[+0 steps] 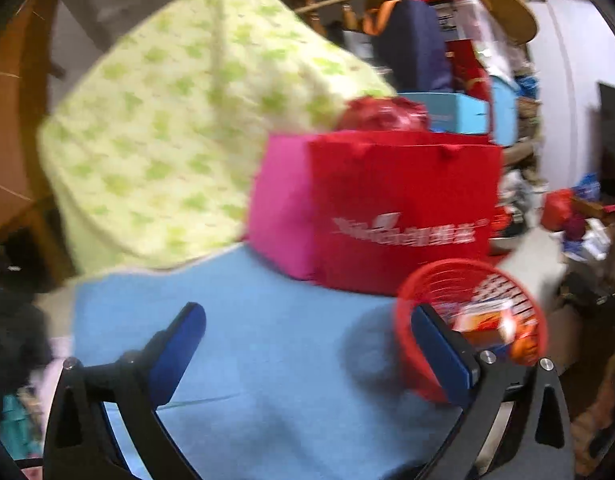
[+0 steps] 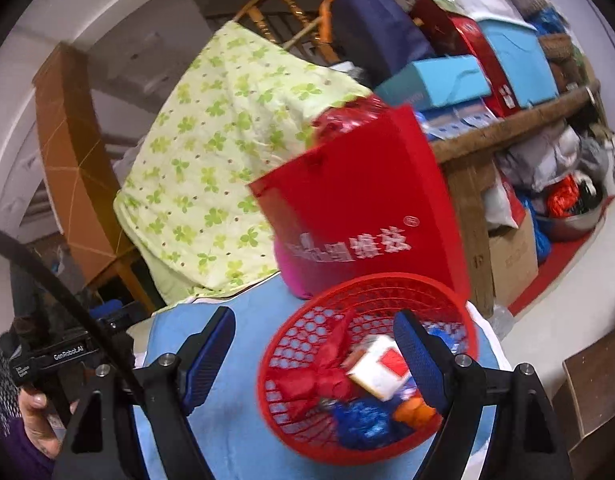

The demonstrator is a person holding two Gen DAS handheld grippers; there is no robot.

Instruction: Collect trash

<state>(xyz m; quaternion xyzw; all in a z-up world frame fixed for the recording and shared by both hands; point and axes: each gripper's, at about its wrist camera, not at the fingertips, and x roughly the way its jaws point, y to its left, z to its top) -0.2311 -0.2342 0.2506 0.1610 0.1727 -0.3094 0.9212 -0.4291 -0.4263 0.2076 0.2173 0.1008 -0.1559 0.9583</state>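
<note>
Both tongs, left (image 1: 307, 348) and right (image 2: 315, 356), are seen spread open, empty. The red basket (image 2: 307, 344) of trash (image 2: 377, 372) is set near the bench's (image 2: 243, 440) right edge, where it could be knocked off by a careless swing.

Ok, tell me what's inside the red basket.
The red basket holds crumpled red wrapping, a white carton with a red patch, a crumpled blue wrapper and something orange. Anything beneath them is covered.

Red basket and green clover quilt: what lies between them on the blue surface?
In the right wrist view, a red bag stands between the red basket and the quilt.
</note>
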